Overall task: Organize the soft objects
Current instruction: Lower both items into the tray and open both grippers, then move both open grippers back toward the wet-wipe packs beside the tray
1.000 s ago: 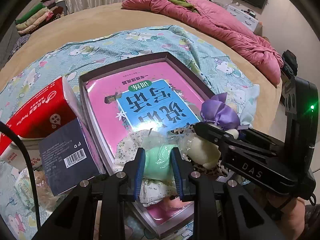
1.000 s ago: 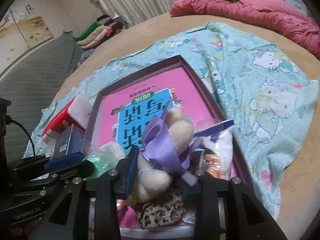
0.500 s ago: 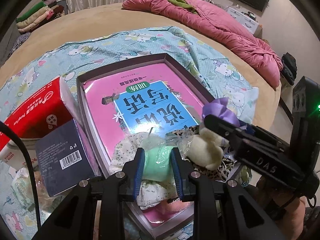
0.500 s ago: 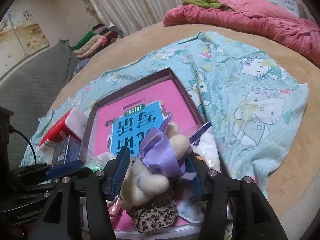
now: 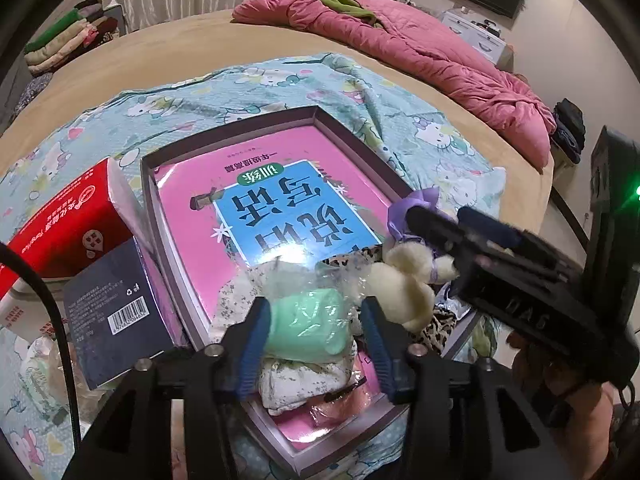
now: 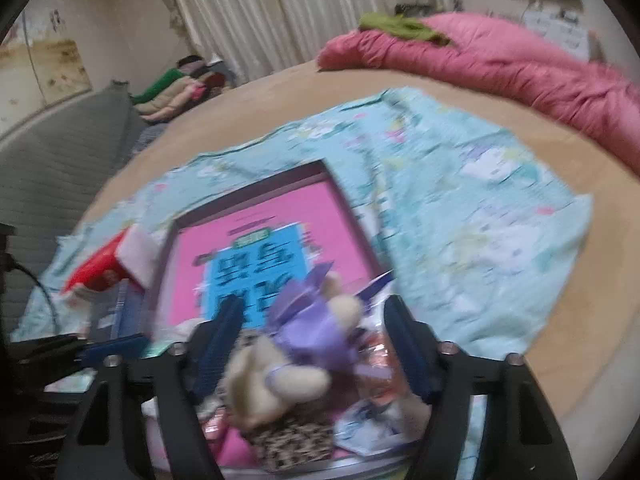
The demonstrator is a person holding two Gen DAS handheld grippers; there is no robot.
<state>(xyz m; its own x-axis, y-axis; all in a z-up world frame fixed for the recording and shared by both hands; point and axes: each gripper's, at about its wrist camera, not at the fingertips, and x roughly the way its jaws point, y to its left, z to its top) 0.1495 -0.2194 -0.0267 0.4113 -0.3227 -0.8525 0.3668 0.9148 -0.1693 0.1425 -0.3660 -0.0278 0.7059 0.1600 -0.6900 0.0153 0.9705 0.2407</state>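
A shallow purple tray (image 5: 149, 184) on the bed holds a pink and blue book (image 5: 280, 200). At its near end lie soft things. My left gripper (image 5: 316, 330) has its jaws spread around a mint green bundle in clear wrap (image 5: 308, 326), which rests on a floral cloth roll (image 5: 296, 380). A cream plush toy with a purple ribbon (image 5: 404, 292) lies on a leopard-print piece (image 5: 436, 320). My right gripper (image 6: 312, 340) is open, its fingers apart on either side of the plush toy (image 6: 280, 372). That view is blurred.
A red tissue pack (image 5: 68, 228) and a dark blue box (image 5: 112, 312) stand left of the tray. A Hello Kitty sheet (image 5: 400, 112) covers the round tan bed. A pink quilt (image 5: 440, 52) lies at the back right. Folded clothes (image 5: 68, 36) are stacked far left.
Both grippers have opened: the left jaws let go of the green bundle and the right jaws let go of the plush toy. The right gripper has drawn back and up.
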